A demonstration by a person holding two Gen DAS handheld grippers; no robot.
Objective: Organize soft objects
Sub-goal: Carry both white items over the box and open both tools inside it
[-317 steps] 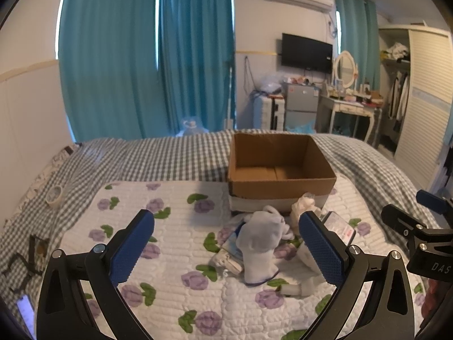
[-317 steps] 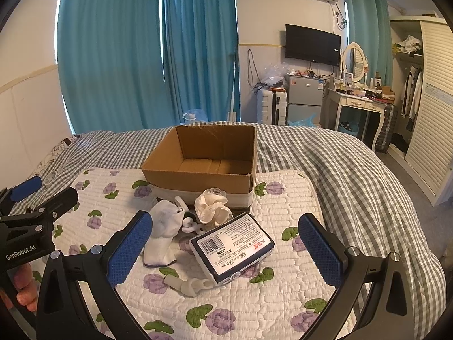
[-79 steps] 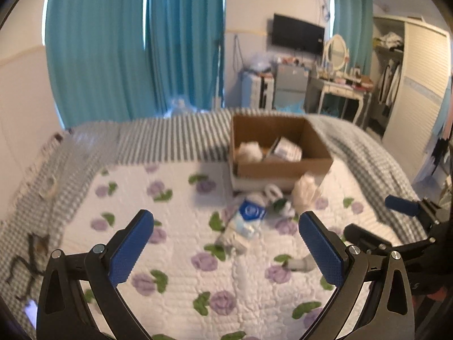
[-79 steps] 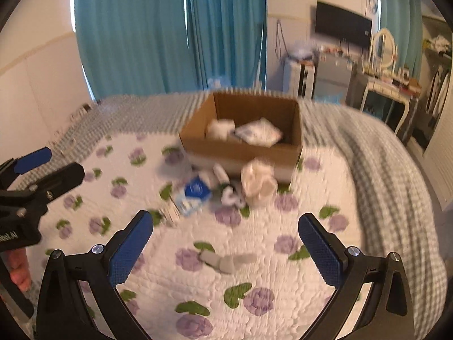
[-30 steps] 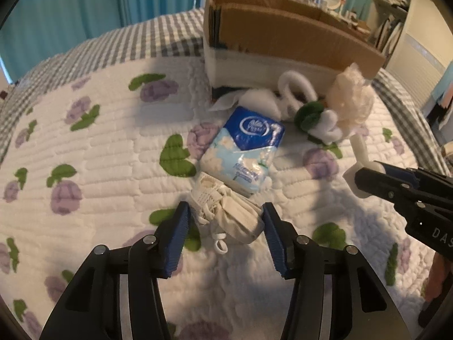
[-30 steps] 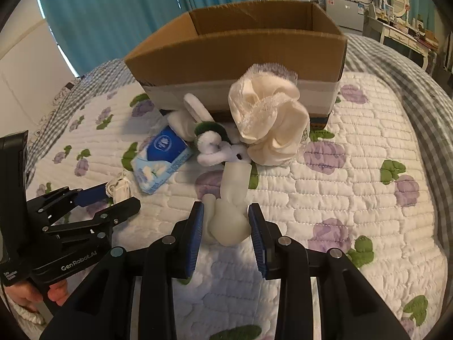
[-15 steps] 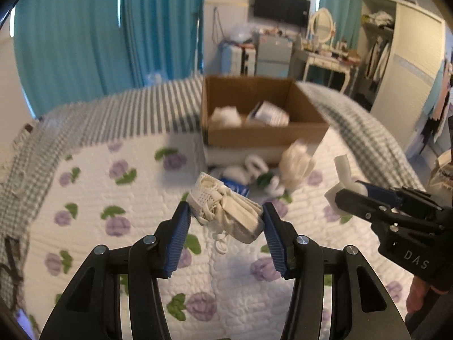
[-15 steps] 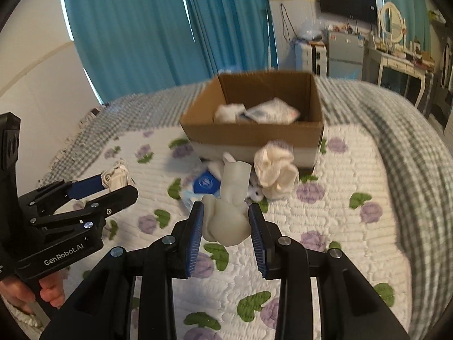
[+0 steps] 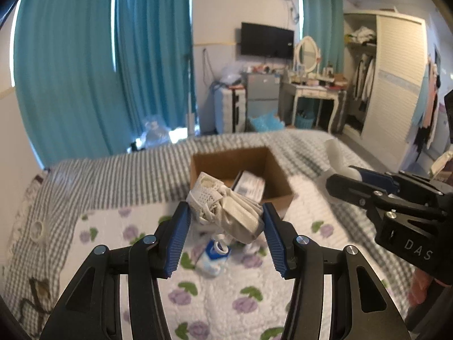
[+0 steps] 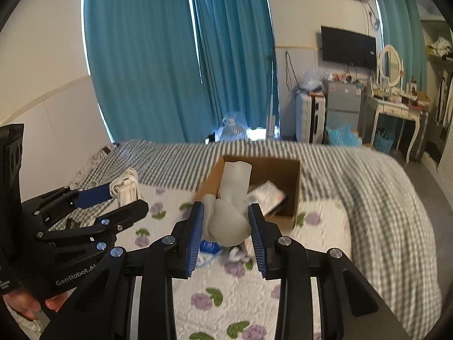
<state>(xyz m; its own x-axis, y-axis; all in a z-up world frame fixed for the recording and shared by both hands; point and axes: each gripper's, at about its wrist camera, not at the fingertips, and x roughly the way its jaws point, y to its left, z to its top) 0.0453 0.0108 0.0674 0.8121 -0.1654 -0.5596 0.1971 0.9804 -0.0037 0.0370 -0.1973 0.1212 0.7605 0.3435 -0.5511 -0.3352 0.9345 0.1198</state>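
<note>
The left gripper (image 9: pixel 225 223) is clamped on a white mesh bundle (image 9: pixel 226 209), held in the air short of the cardboard box (image 9: pixel 279 180). The right gripper (image 10: pixel 226 226), to its right, is clamped on a pale rolled sock (image 10: pixel 230 212), likewise raised short of the cardboard box. A blue tissue pack (image 9: pixel 215 256) lies on the floral quilt (image 9: pixel 226 306) before the box.

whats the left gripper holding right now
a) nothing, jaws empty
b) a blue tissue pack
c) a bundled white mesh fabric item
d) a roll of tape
c: in the left wrist view the left gripper is clamped on a bundled white mesh fabric item, lifted above the quilt.
</note>
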